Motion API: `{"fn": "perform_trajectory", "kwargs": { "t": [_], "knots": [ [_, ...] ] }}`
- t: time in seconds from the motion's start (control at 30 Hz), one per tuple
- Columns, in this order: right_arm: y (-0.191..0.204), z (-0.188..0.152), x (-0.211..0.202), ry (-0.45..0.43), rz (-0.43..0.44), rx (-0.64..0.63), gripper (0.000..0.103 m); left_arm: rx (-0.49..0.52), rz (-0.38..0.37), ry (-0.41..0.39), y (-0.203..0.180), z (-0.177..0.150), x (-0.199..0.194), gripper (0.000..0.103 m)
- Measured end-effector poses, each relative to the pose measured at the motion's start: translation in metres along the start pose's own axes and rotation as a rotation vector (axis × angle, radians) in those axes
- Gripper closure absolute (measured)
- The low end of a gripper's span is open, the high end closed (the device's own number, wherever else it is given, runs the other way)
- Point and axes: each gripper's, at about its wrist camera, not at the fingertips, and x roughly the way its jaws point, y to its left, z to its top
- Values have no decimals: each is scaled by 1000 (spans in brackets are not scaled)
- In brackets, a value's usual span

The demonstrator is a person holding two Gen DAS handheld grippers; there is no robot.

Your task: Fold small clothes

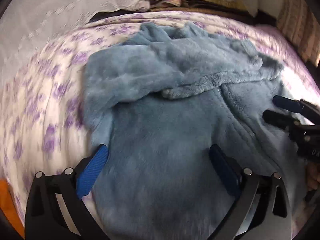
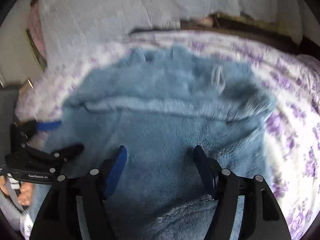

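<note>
A fluffy blue fleece jacket (image 1: 160,124) with a zip lies on the flowered bedspread (image 1: 50,100), its far part folded over toward me in a thick ridge. My left gripper (image 1: 159,152) hovers over the near left part of the jacket, its blue pads far apart and nothing pinched between them. From the right wrist, the jacket (image 2: 164,124) fills the middle. My right gripper (image 2: 160,151) stands open above it, pads clear of the fleece. Each gripper shows in the other's view: the right gripper (image 1: 274,110) at the right edge, the left gripper (image 2: 64,136) at the left edge.
The bed's white and purple cover (image 2: 290,120) reaches out on both sides of the jacket. Pale curtain cloth (image 1: 70,10) hangs behind the bed, beside a stack of dark folded fabrics (image 1: 200,2). A person's hand (image 2: 24,196) holds the left gripper's handle. Something orange (image 1: 8,200) sits low left.
</note>
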Motion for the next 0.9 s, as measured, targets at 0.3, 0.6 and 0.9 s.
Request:
{"fn": "perform_trajectory", "kwargs": {
  "t": [0.3,0.6,0.9],
  "knots": [
    [-91,-49,-59,-108,134,346,33,-176,-253,11,50,-56,-32,4],
    [-136,-79,-85,-198,238,584,33,-241,-440,8,58,-63,-33,5],
    [-102,-73,-58,-60,232,431,31,-165,-484,46,39,-69,-31,5]
  ]
}}
